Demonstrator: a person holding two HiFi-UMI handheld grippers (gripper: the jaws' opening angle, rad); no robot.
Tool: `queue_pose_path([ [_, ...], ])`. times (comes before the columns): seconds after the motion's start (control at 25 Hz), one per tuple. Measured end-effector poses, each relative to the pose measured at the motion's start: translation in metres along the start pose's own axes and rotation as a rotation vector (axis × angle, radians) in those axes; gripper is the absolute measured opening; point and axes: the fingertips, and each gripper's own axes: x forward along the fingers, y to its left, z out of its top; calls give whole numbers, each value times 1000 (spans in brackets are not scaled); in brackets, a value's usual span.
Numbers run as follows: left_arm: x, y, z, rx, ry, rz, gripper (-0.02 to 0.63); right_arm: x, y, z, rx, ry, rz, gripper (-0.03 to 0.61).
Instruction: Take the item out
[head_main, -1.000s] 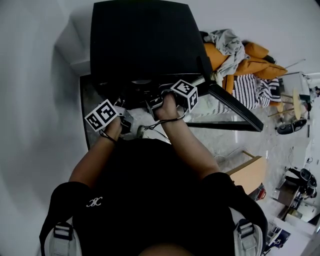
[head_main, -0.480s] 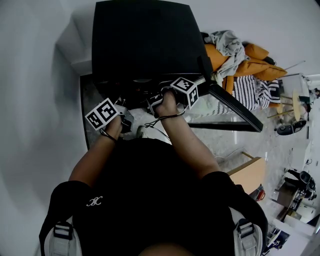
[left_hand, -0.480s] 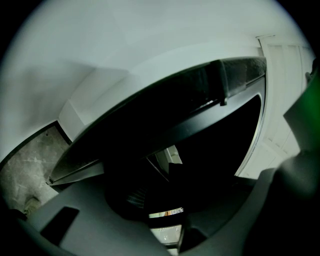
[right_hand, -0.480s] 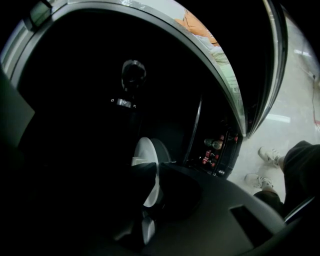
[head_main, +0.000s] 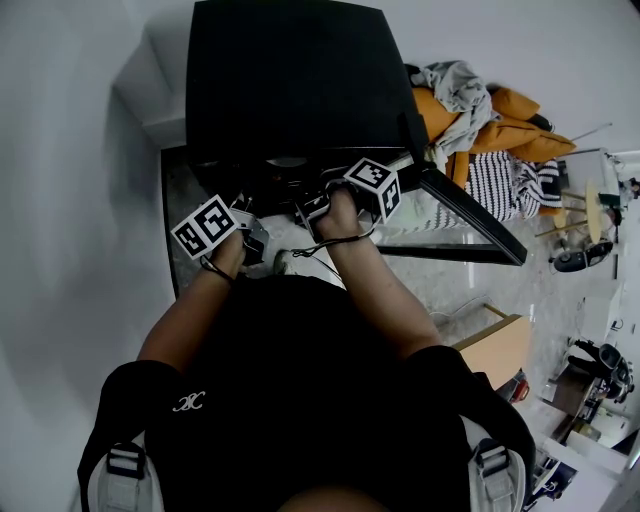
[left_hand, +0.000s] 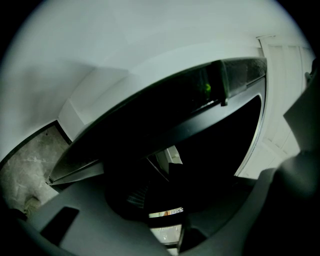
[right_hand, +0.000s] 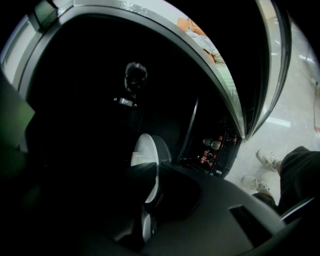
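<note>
Up at the open black cabinet (head_main: 290, 80), whose door (head_main: 470, 215) is swung out to the right, both grippers reach into the dark inside. The right gripper (head_main: 318, 205) has its jaws closed on a white round item (right_hand: 144, 155) standing on edge. The left gripper (head_main: 248, 238), nearer and to the left, has its jaws narrowly apart, with something pale and dim in the gap.

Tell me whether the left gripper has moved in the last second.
No. In the head view the left gripper stays just below the lower left corner of the black cabinet, as before; any shift is too slight to call.
</note>
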Motion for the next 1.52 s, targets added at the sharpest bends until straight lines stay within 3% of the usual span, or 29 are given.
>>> queue_pose_path([
  [0.52, 0, 1, -1, -6, 0, -2, 130, -28, -16, -2, -8, 9, 8, 25],
  [0.8, -1, 0, -1, -4, 0, -2, 130, -42, -14, -6, -21, 36, 57, 26],
  [0.92, 0, 0, -1, -3, 0, -3, 130, -41, -11, -11, -41, 55, 88, 98],
  [1.0, -1, 1, -1, -2, -2, -3, 130, -38, -11, -14, -42, 61, 91, 100],
  [1.52, -1, 2, -1, 1, 3, 1, 130, -15, -16, -26, 42, 58, 91, 98],
])
